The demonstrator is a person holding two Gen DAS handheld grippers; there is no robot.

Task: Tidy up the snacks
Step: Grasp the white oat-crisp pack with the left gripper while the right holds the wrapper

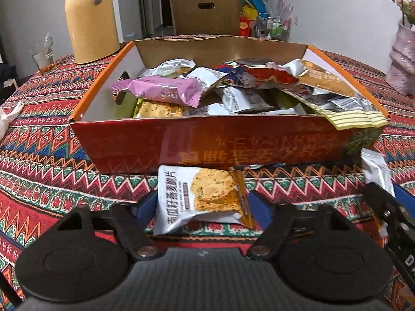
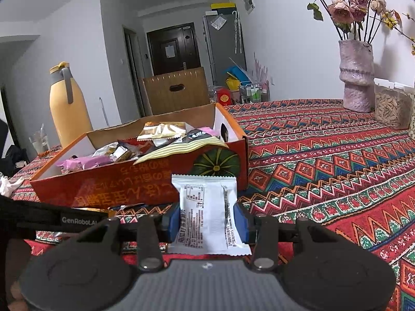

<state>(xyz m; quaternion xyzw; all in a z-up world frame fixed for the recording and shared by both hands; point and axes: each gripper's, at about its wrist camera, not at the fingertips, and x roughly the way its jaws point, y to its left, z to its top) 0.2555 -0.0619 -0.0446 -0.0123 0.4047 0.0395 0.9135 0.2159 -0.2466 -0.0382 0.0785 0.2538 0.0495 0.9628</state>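
The table (image 2: 324, 155) is covered by a patterned cloth, and the open box (image 1: 160, 145) on it is already heaped with snack packets. One striped bag (image 1: 358, 120) is draped over the near right corner of the box, so it is likely to be knocked out if anything is pushed in beside it.

In front of the box a cracker packet (image 1: 205, 199) lies flat on the cloth, framed by the left tongs (image 1: 205, 207). Their blue pads are set close at both its edges, but whether it is pinched cannot be told. If it is only half caught, it may slide out as it is lifted.

A white packet (image 2: 207, 215) is held upright by the right tongs (image 2: 208, 224), squeezed by its sides. Its contents could be crushed, or the slick wrapper could slip.
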